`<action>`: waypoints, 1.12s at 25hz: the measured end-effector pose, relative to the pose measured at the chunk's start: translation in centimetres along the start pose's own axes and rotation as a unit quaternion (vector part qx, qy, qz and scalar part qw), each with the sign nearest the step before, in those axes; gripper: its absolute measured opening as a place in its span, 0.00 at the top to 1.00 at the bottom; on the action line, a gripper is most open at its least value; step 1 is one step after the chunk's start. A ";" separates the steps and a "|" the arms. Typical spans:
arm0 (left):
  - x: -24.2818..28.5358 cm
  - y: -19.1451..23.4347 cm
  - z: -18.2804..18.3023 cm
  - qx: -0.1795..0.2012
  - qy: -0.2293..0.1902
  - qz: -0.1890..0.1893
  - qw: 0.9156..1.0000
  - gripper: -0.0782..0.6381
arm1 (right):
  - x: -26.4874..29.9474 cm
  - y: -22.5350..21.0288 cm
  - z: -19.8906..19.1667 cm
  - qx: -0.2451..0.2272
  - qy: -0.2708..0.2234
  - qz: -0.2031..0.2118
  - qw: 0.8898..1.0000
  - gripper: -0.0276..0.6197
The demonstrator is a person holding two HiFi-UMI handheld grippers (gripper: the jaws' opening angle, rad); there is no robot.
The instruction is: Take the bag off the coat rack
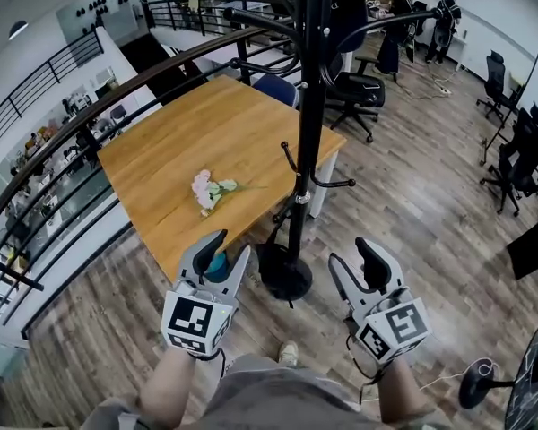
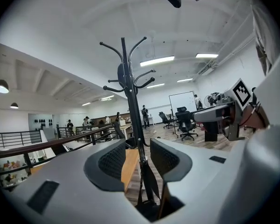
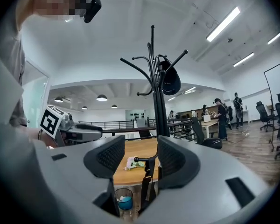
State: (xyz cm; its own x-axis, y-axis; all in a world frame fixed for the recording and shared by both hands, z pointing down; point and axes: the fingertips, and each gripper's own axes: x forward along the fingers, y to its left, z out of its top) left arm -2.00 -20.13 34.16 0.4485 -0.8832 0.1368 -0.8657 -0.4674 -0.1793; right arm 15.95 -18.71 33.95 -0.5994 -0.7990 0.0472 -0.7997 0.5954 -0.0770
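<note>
One dark bag (image 3: pixel 170 80) hangs long-axis-down from an upper hook of the coat rack (image 1: pixel 309 106), high above both grippers, seemingly nearer the right gripper (image 1: pixel 355 262) than the left gripper (image 1: pixel 229 249); both have jaws apart, empty.

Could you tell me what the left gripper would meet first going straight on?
Probably the coat rack pole, centred ahead of the open left gripper; depth is unclear.

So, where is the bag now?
In the right gripper view, the bag hangs high on the coat rack, from an upper hook on its right side.
</note>
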 end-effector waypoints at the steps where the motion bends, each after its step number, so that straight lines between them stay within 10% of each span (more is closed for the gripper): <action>1: 0.3 0.1 -0.1 0.000 0.002 0.000 1.000 0.65 | 0.3 -0.4 0.0 0.001 0.001 0.001 1.000 0.62; 28: 10.7 -0.2 -12.5 0.011 0.067 -0.125 0.990 0.59 | 10.3 -3.1 -11.0 0.019 0.083 -0.040 0.996 0.61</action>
State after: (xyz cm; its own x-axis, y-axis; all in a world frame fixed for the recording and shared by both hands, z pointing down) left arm 0.19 -29.02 47.81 0.6137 -0.7269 0.3081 -0.7252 -0.6733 -0.1441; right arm 11.93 -27.84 45.66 -0.5337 -0.8171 0.2179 -0.8451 0.5244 -0.1037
